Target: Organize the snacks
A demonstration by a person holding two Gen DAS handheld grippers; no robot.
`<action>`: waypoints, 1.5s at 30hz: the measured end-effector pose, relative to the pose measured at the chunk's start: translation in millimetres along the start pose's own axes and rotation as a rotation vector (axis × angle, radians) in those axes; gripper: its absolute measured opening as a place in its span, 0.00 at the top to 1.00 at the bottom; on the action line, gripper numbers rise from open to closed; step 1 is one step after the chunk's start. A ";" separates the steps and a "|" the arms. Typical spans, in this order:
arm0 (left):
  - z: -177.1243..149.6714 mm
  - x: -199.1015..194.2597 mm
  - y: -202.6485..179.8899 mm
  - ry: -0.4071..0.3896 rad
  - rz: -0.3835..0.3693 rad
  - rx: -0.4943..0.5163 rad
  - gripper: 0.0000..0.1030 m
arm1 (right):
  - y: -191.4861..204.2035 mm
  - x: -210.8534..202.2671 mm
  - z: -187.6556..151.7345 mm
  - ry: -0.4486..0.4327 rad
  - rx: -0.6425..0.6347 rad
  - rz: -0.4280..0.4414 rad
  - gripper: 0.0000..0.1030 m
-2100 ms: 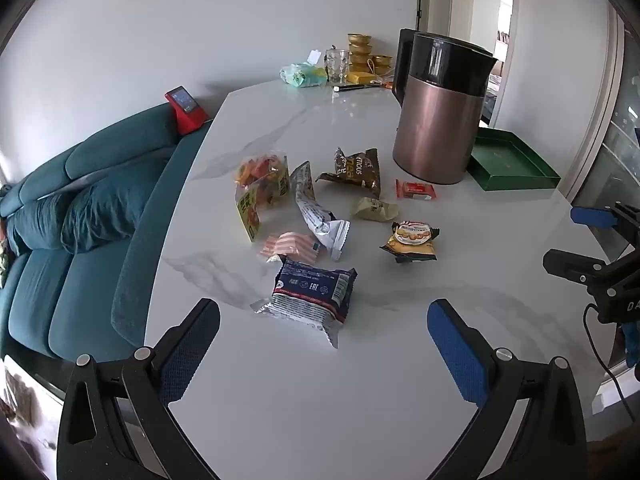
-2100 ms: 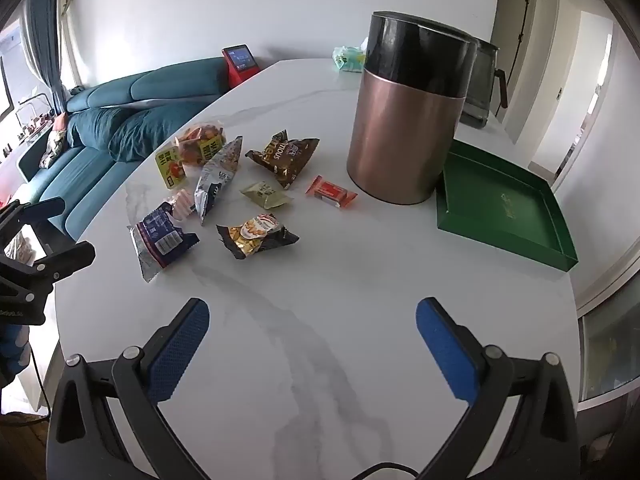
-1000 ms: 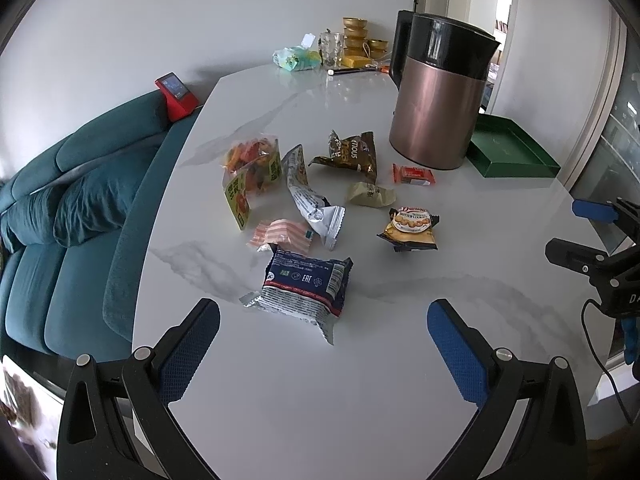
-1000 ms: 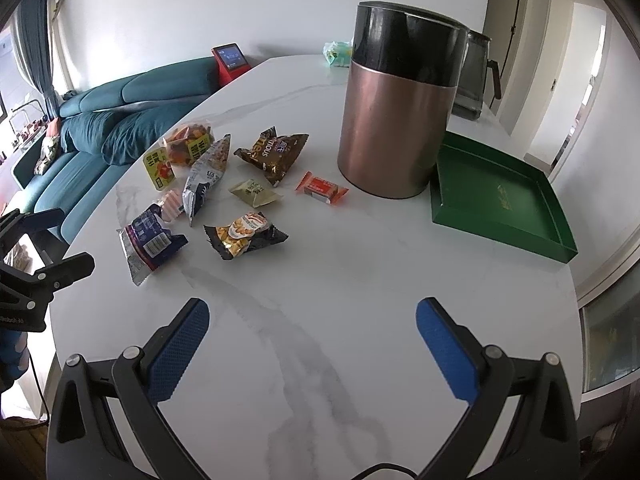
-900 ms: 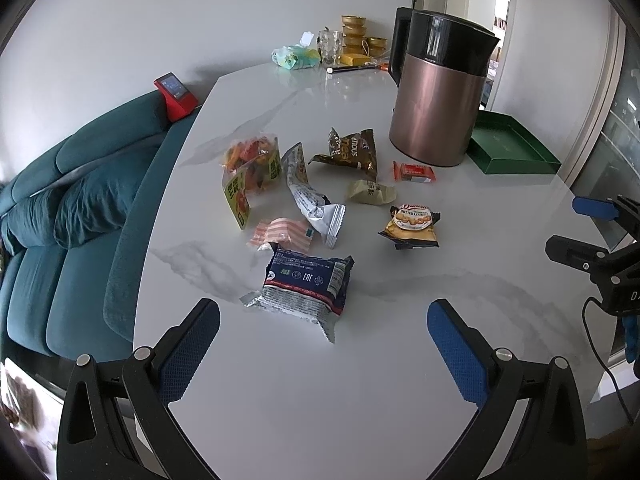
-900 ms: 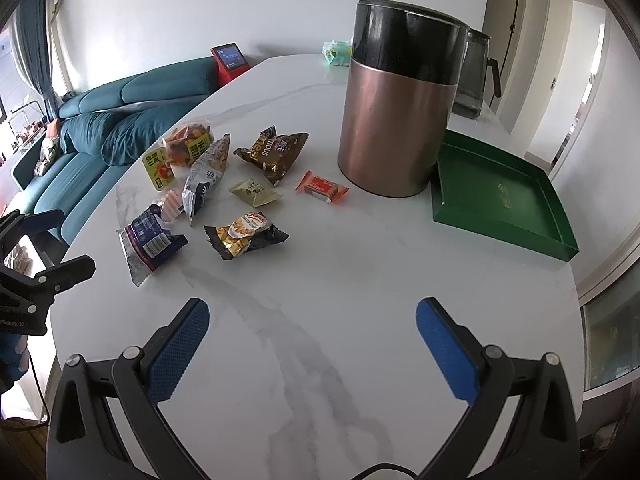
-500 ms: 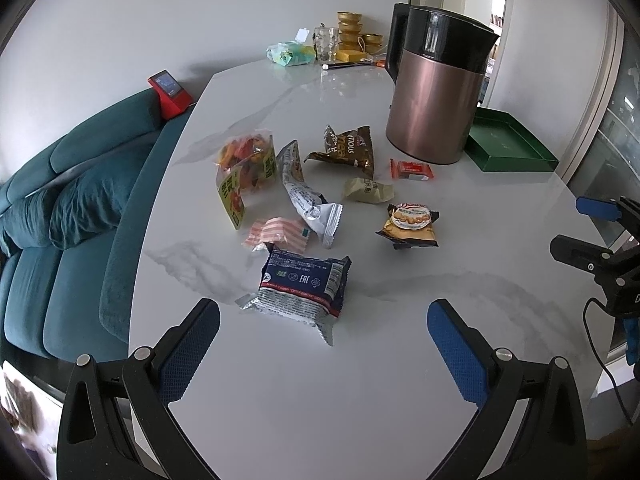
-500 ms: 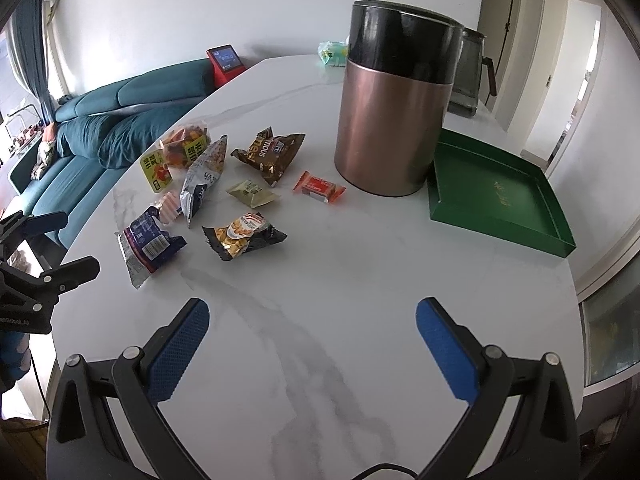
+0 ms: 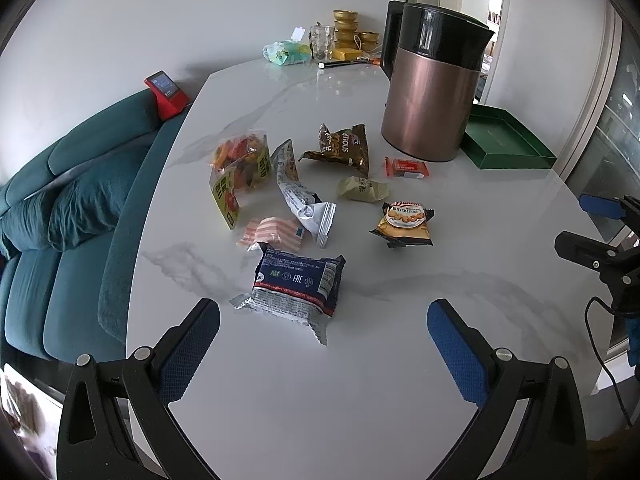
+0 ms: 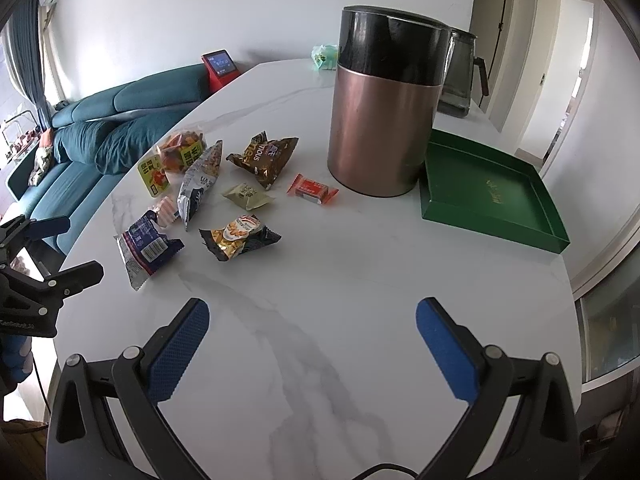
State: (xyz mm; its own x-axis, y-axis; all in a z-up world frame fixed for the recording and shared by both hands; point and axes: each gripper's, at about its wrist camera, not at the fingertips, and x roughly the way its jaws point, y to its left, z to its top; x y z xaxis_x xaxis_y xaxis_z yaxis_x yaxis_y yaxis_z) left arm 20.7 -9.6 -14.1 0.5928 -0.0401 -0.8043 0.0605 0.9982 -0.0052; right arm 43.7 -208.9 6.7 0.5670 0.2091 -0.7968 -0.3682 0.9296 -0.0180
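Note:
Several snack packs lie on the white marble table (image 9: 360, 380). A dark blue wafer pack (image 9: 298, 280) lies nearest my left gripper (image 9: 324, 332), which is open and empty just short of it. Beyond lie a butter cookies pack (image 9: 404, 220), a silver bag (image 9: 300, 196), a pink striped pack (image 9: 272, 234), a brown chip bag (image 9: 340, 148), an orange-and-yellow bag (image 9: 240, 164), a small olive pack (image 9: 362, 189) and a red bar (image 9: 406, 168). My right gripper (image 10: 312, 328) is open and empty over bare table, with the cookies pack (image 10: 238, 236) ahead to its left. A green tray (image 10: 488, 192) lies at the right.
A tall copper and black canister (image 9: 434, 88) stands between the snacks and the green tray (image 9: 504, 140). Cups, gold bowls and a green pouch (image 9: 286, 52) stand at the far end. A teal sofa (image 9: 60, 200) runs along the left edge. A glass kettle (image 10: 460, 76) stands behind the canister.
Both grippers have drifted slightly, so the snacks sit a little differently in view. Both stay open and empty. No snack has moved.

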 end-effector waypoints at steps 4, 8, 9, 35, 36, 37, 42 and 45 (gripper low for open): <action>0.0 -0.9 -0.4 -0.002 0.000 0.002 0.01 | 0.0 -2.2 -1.0 -0.006 0.000 0.000 0.00; -0.2 -1.6 -1.1 -0.002 0.002 0.002 0.01 | 0.6 -4.3 -2.6 -0.012 0.001 0.001 0.00; -0.3 -1.6 -0.9 -0.002 0.001 0.002 0.01 | 0.5 -4.7 -2.9 -0.013 0.001 0.000 0.00; -2.1 5.6 4.1 0.025 -0.001 -0.009 0.01 | 6.6 -3.3 -0.6 -0.022 0.002 0.017 0.00; -1.8 6.8 4.4 0.027 0.000 -0.009 0.01 | 6.7 -3.0 -0.3 -0.022 0.001 0.017 0.00; -1.5 8.2 5.2 0.030 -0.001 -0.010 0.01 | 6.7 -2.4 0.1 -0.021 0.001 0.017 0.00; -0.8 15.4 10.4 0.047 0.000 -0.023 0.01 | 8.6 4.4 4.8 -0.012 0.001 0.021 0.00; 0.6 20.9 15.6 0.057 0.006 -0.038 0.01 | 12.3 11.0 8.4 -0.005 -0.004 0.026 0.00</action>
State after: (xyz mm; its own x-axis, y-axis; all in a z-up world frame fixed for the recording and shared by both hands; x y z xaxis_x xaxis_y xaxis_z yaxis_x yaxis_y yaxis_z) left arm 34.5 5.0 -30.6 0.5461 -0.0327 -0.8371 0.0263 0.9994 -0.0219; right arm 51.6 -192.6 2.8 0.5609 0.2351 -0.7938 -0.3859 0.9225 0.0006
